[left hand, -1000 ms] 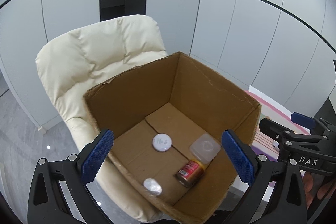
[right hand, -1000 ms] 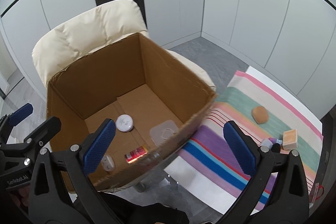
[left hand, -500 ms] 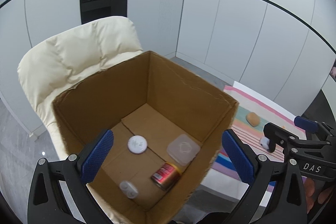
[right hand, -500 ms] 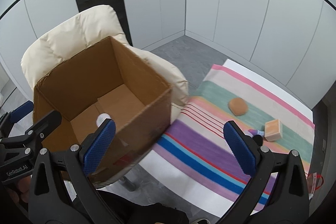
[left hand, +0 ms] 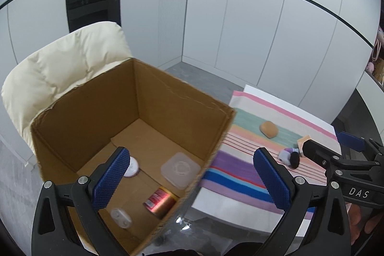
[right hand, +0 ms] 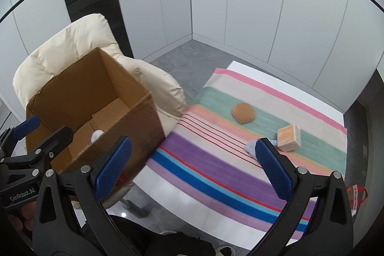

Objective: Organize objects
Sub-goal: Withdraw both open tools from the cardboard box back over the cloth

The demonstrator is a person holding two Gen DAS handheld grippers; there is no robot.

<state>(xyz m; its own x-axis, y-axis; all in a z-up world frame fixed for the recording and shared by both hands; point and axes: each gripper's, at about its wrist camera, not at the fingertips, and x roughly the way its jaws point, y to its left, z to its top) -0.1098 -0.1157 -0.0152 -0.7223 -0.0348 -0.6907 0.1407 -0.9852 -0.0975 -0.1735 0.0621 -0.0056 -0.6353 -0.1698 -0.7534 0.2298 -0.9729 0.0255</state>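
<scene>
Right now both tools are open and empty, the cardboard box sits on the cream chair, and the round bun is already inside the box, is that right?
Not quite. The round bun is not in the cardboard box; it lies on the striped cloth on the table, as the right wrist view shows. The rest holds: left tool and right tool are open and empty, and the box sits on the cream chair.

Both views swing rightward: the cardboard box (left hand: 129, 136) slides toward the left of each frame, and the striped cloth (right hand: 240, 148) now fills much more of the right wrist view. In the left wrist view the bread roll (left hand: 268, 129), a small wooden block (left hand: 303, 139) and a purple-and-white toy (left hand: 289, 157) come into sight — a second ago the box hid them. Both grippers — left (left hand: 192, 180), right (right hand: 192, 169) — move from above the box toward the cloth.
</scene>
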